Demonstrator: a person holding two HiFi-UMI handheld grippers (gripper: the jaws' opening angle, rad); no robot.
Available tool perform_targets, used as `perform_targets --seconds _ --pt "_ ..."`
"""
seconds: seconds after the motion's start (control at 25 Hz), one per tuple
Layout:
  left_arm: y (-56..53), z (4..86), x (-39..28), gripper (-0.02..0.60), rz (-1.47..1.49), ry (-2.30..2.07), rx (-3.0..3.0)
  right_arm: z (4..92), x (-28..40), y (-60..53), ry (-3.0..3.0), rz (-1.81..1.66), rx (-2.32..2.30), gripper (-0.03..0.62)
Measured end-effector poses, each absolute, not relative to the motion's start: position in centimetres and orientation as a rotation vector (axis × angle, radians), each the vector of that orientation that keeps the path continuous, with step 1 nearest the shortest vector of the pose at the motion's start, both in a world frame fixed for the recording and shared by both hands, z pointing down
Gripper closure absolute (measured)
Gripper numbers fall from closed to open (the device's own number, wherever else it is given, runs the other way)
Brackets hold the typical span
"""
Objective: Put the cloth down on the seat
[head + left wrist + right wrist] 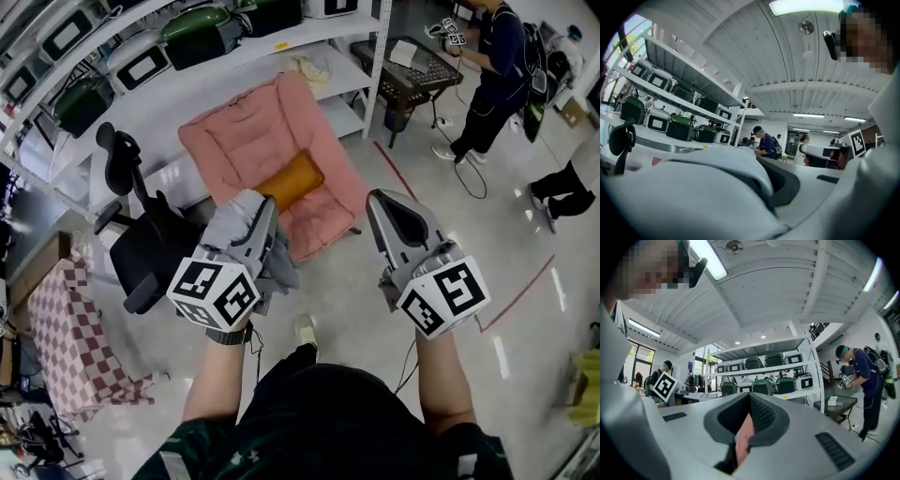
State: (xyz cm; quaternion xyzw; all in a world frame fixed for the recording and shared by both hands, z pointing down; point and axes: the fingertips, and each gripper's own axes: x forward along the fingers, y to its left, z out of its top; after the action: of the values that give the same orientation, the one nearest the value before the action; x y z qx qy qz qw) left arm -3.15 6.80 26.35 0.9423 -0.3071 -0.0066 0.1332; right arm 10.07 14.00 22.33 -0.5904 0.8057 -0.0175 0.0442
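One cloth (279,255): grey, bunched against the left gripper, held in the air just short of the seat's near edge; not on the seat.
Left gripper (261,204): jaws clamped together on the cloth, which drapes across its own view.
Right gripper (382,202): jaws together, nothing held; a pink sliver of seat shows through the slit.
Seat (246,141): pink padded chair on the floor, beyond both grippers.
Orange cushion (292,180): lying on the seat's middle.
Black office chair (142,246): left of the seat.
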Motion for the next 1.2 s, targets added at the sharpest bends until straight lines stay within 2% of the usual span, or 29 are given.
perform_targets --seconds 0.72,1.2 --pt "-9.1 34.8 -2.4 0.560 0.083 -0.869 2.646 26.0 7.0 -2.8 2.521 -0.156 -1.792 0.592" --pt "-20.8 43.1 1.8 0.560 0.123 -0.980 2.523 31.6 10.4 -16.9 2.662 -0.301 -1.650 0.592"
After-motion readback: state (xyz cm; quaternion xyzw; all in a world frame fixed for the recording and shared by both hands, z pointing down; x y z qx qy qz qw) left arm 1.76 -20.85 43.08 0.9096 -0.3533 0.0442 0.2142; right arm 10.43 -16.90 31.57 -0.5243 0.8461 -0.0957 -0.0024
